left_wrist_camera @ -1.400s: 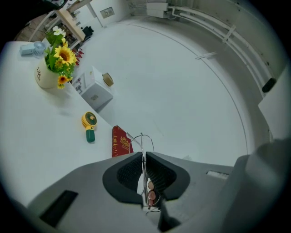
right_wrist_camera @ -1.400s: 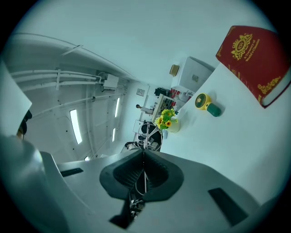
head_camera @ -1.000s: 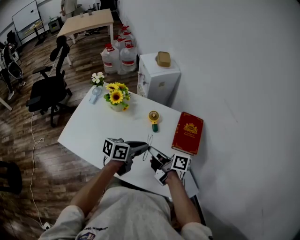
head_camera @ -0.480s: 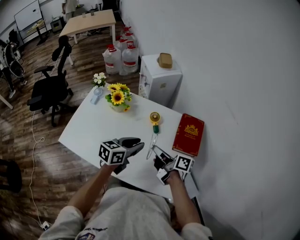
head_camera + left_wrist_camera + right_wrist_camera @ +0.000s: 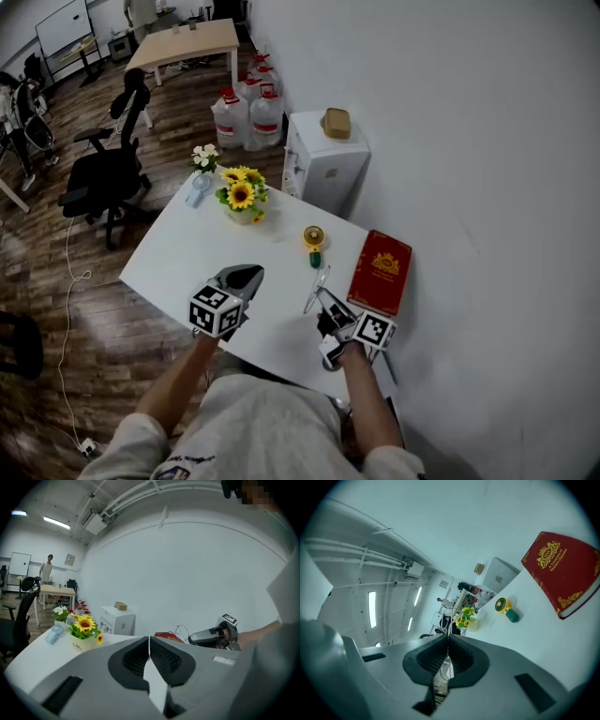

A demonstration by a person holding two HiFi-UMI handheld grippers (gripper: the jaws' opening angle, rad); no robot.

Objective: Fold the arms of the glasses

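Right gripper (image 5: 324,302) jaws are clamped on the thin wire-framed glasses (image 5: 318,283), which stick out past the jaw tips over the white bench (image 5: 187,253). Left gripper (image 5: 249,273) jaws have just been closing and meet on nothing, well apart from the glasses.

Left hand-held gripper (image 5: 149,639), jaws just closed, nothing between them

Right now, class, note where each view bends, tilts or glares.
Head view: evenly lit, no glare. Left gripper view: dark rounded corners, ceiling light strip glares, wall line bows. Right gripper view: strongly tilted, bluish cast, red book sharp.
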